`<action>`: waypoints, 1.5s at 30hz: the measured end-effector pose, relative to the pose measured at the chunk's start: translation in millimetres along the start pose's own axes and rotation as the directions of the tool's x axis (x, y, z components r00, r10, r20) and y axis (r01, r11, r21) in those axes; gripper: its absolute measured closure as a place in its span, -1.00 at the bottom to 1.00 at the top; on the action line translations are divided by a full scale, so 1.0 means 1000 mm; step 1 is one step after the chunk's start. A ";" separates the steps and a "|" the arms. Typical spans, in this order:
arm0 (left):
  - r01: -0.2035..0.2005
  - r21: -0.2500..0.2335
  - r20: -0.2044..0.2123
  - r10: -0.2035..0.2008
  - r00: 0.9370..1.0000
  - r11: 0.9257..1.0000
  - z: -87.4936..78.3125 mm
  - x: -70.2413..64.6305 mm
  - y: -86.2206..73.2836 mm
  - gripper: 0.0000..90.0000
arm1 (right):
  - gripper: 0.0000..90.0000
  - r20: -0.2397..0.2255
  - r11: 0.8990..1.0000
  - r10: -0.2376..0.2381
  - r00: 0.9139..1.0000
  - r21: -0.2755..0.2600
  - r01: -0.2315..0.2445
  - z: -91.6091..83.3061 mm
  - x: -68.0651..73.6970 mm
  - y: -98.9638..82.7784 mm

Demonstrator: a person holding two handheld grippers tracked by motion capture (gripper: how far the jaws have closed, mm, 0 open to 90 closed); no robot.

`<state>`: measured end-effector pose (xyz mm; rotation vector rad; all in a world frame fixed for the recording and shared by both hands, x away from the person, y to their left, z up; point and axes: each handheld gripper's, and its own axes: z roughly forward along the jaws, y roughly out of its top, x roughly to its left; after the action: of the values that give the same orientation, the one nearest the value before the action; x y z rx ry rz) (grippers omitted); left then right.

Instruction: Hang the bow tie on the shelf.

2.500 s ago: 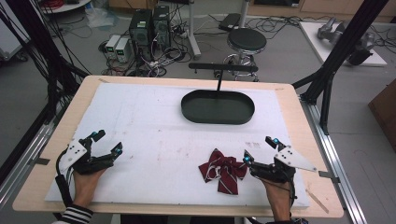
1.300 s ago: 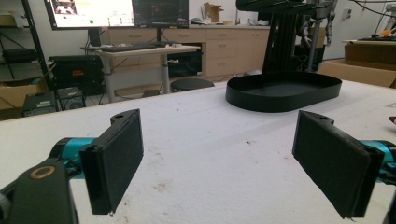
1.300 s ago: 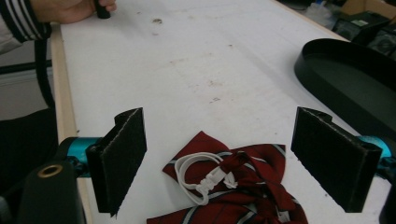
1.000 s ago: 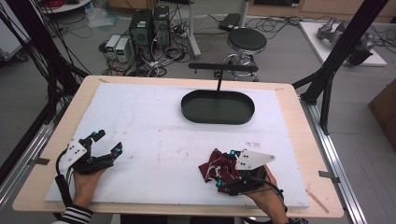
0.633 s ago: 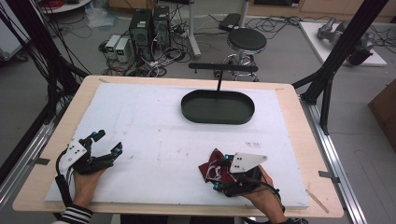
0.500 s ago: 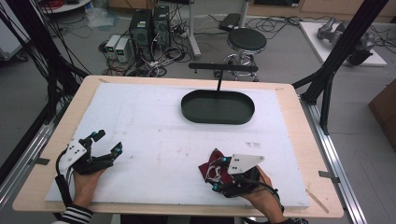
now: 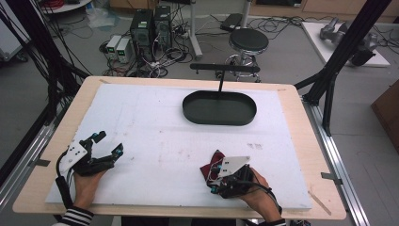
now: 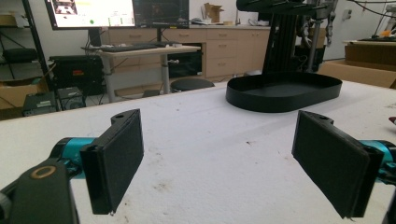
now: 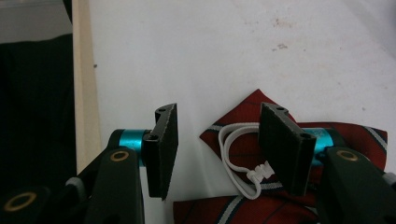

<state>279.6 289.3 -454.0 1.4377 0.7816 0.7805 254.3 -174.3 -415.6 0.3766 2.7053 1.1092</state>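
A dark red striped bow tie lies at the front right of the white table cover. My right gripper hovers low over it, pointing left. In the right gripper view the jaws of my right gripper have just been closing and stand half apart. The bow tie corner and its white strap clip sit between them, with no pad pressing on the cloth. My left gripper rests at the front left, open. Nothing sits between the wide-apart jaws of the left gripper.
A black oval tray stands at the back centre of the table, seen also as the tray in the left gripper view. A black stand with a horizontal bar rises behind it. The wooden table edge runs close beside the right gripper.
The right gripper has moved left from beside the bow tie, come down over it, and its jaws have narrowed. The left gripper has stayed still.
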 end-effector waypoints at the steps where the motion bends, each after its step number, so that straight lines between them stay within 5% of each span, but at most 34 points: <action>1: 0.000 0.000 0.000 0.000 1.000 1.000 0.000 0.000 0.000 -0.63 | 0.06 0.000 1.000 0.000 1.000 0.000 0.000 0.000 0.000 0.000; 10: 0.000 0.001 0.000 0.000 1.000 1.000 0.000 0.000 0.000 -0.63 | 0.21 0.013 0.996 -0.023 1.000 0.086 0.022 0.001 -0.003 0.006; 45: 0.007 -0.003 0.001 -0.007 1.000 1.000 0.000 0.000 0.000 -0.63 | 0.55 -0.001 0.969 -0.055 0.998 0.241 0.054 0.013 -0.009 0.009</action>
<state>279.5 289.6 -454.1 1.4317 0.7838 0.7756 267.8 -161.7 -417.7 0.3376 2.8342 0.7644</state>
